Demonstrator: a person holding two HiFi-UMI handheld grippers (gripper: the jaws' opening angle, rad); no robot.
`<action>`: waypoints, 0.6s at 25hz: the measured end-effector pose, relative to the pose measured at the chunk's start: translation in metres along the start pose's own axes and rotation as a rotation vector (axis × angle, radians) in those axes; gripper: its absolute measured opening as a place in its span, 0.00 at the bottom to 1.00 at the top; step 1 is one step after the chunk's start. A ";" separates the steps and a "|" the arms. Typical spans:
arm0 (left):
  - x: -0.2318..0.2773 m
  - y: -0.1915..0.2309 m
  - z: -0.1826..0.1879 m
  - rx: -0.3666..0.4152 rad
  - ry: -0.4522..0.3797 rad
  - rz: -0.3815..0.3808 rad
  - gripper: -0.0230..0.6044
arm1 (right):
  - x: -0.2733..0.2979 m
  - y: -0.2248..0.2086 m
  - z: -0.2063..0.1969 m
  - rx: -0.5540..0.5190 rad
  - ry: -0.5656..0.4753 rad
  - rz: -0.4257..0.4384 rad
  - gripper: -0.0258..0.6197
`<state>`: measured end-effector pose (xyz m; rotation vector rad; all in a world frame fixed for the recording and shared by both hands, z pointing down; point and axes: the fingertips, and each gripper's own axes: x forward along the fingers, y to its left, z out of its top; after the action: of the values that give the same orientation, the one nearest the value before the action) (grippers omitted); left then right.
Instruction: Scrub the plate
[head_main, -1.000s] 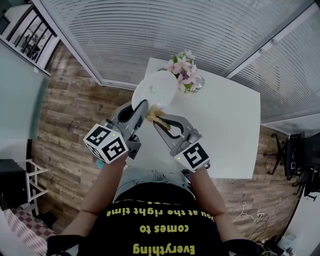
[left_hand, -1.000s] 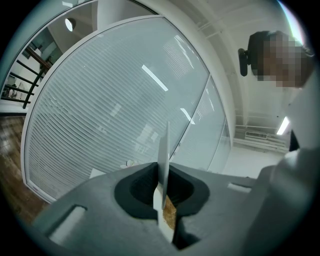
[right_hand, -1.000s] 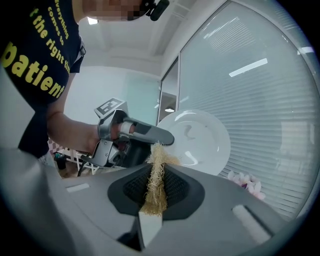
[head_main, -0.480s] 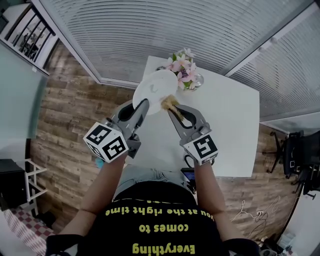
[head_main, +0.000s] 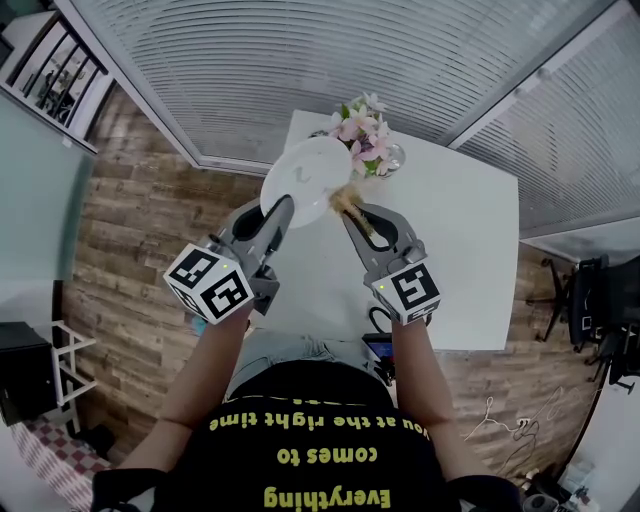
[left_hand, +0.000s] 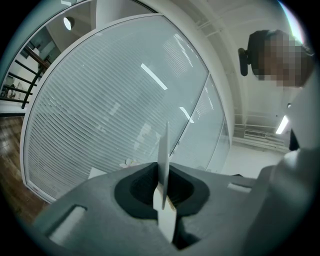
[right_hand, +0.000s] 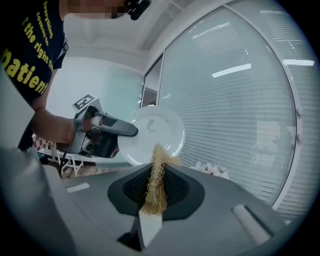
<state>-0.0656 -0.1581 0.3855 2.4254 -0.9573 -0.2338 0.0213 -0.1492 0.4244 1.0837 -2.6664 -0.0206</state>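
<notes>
A white round plate (head_main: 300, 172) is held up on edge above the white table (head_main: 460, 250), with my left gripper (head_main: 275, 212) shut on its rim. In the left gripper view the plate (left_hand: 163, 150) shows edge-on between the jaws of that gripper (left_hand: 162, 200). My right gripper (head_main: 352, 212) is shut on a tan fibrous scrubber (head_main: 346, 198), whose tip touches the plate's lower right rim. In the right gripper view the scrubber (right_hand: 156, 180) sticks up out of the jaws of the gripper (right_hand: 152, 196) in front of the plate (right_hand: 159, 129), which has a small mark on its face.
A glass vase of pink flowers (head_main: 365, 135) stands on the table just behind the plate. A small dark object (head_main: 378, 345) lies at the table's near edge. Slatted glass walls (head_main: 300, 60) close off the far side, and wood floor (head_main: 140, 220) lies to the left.
My right gripper has swung right and farther away with the scrubber, from under the plate to its lower right rim. The left gripper and the plate have stayed put.
</notes>
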 end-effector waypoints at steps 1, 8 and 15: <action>0.000 0.000 0.000 0.002 0.000 0.001 0.07 | 0.000 0.002 -0.001 0.003 0.003 0.005 0.11; -0.002 0.002 0.001 0.007 0.002 0.016 0.07 | 0.006 0.027 -0.004 0.010 0.004 0.073 0.11; -0.004 0.007 0.000 -0.001 -0.005 0.033 0.07 | 0.012 0.053 -0.005 0.027 -0.006 0.145 0.10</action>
<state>-0.0729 -0.1595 0.3893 2.4071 -0.9979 -0.2296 -0.0221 -0.1192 0.4377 0.8969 -2.7508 0.0406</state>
